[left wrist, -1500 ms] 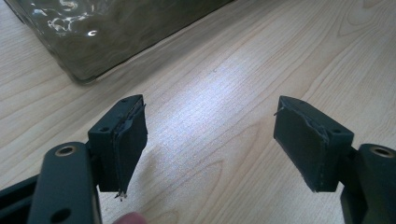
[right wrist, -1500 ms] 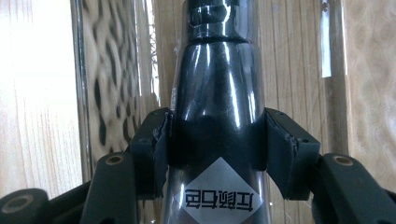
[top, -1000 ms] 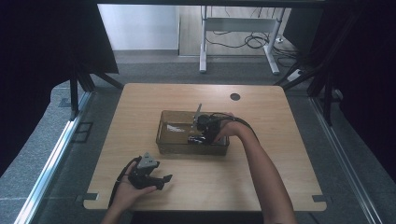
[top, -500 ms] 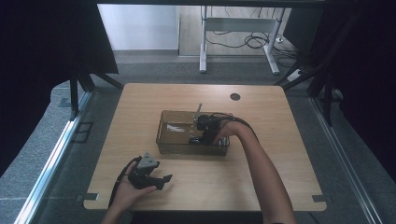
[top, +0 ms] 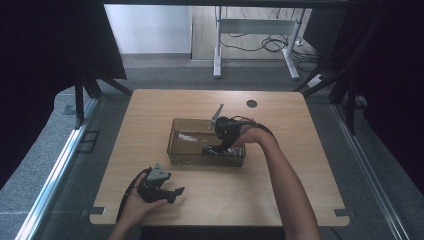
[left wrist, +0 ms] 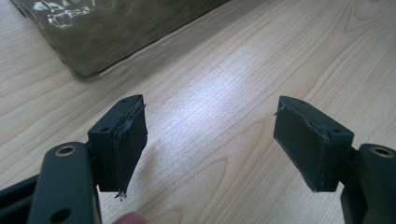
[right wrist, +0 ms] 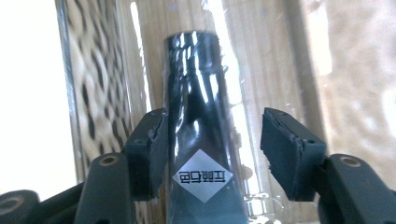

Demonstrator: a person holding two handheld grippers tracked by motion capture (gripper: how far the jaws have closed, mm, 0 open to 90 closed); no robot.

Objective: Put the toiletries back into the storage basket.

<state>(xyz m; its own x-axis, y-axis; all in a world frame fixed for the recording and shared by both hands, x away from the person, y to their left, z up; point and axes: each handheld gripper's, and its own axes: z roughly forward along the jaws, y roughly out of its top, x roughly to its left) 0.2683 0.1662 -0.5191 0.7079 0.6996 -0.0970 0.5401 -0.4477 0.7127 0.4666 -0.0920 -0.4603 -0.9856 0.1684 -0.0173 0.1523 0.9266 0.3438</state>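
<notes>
A clear brownish tray (top: 175, 152) stands at the middle of the table. Inside it, by the right wall, lies a black bottle (right wrist: 196, 88) with a white diamond label, wrapped in clear film. My right gripper (top: 222, 142) reaches down into the tray. In the right gripper view the gripper (right wrist: 215, 123) straddles the bottle: one pad touches its side and the other stands apart from it, so the jaws are open. My left gripper (top: 176, 192) rests in the hand near the table's front left edge, and in its own view the gripper (left wrist: 210, 140) is open over bare wood.
A crumpled piece of clear film (top: 187, 137) lies in the tray's left half. The tray's corner (left wrist: 93, 51) sits just ahead of the left gripper. A round black grommet (top: 251, 104) marks the far right of the tabletop. A desk frame and cables (top: 260, 45) stand on the floor beyond.
</notes>
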